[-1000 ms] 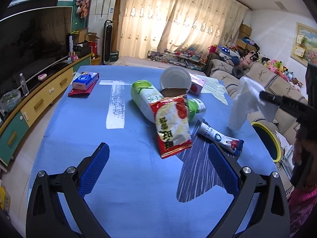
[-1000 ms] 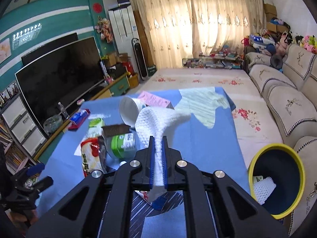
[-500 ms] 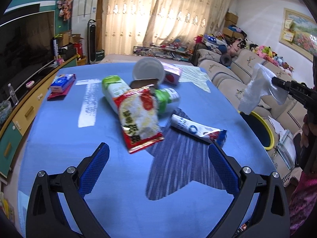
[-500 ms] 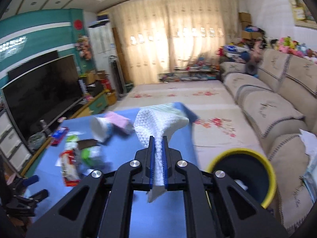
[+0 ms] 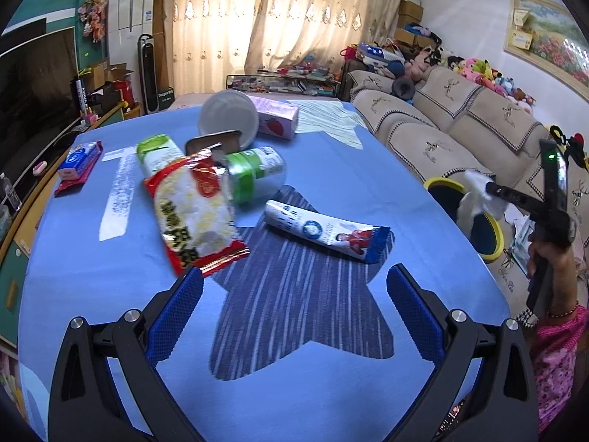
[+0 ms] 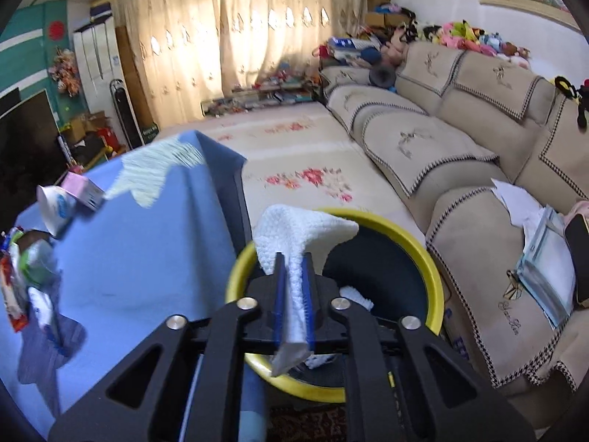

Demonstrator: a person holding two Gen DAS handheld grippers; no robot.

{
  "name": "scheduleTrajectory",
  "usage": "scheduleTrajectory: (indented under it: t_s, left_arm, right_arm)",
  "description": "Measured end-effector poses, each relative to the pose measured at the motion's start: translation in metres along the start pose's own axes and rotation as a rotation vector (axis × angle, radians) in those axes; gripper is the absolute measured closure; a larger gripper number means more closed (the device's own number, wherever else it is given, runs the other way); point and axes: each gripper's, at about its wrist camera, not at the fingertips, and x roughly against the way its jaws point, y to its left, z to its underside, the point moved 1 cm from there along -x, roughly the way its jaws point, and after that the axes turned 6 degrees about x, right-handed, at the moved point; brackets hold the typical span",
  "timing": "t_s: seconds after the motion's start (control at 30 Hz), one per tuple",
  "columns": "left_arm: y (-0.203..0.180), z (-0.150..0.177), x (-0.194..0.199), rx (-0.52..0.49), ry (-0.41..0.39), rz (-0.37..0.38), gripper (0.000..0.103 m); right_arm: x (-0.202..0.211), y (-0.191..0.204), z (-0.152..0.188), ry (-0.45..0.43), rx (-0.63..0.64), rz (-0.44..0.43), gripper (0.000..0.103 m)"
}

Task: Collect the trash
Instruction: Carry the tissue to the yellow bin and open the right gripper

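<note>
1. While hanging over the yellow-rimmed bin (image 6: pixel 434 280), right gripper (image 6: pixel 293 287) at the drop step: white paper towel (image 6: pixel 300 232) between the blue pads, jaws just been easing apart, gap narrow, towel not fallen yet. Can't tell if pads press it.
2. Bin on floor, right of the blue table (image 5: pixel 110 294), just beside near sofa cushion; some white trash already inside.
3. Next: widen jaws fully so towel drops in, then back to table.
4. Left gripper (image 5: pixel 294 309) wide open, empty, low over table near edge. Red snack bag (image 5: pixel 195 213) and white wrapper (image 5: pixel 324 230) just beyond tips, likely next picks.
5. Vs 1 s ago: towel was clamped tight above table, bin off to right; now right over bin mouth. Left view shifted nearer the litter.
</note>
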Motion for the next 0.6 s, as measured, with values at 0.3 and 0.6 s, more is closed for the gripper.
scheduleTrajectory:
  t_s: [0.3,0.6]
  left_arm:
    - [-0.027,0.000,-0.026,-0.029,0.052,0.024,0.005]
    - [-0.072,-0.017,-0.078,0.003,0.041,-0.070,0.005]
  right_arm:
    - [-0.015,-0.011,0.007,-0.009,-0.003,0.048,0.062]
    - [-0.019,-0.010,0.015,0.009,-0.012,0.008,0.062]
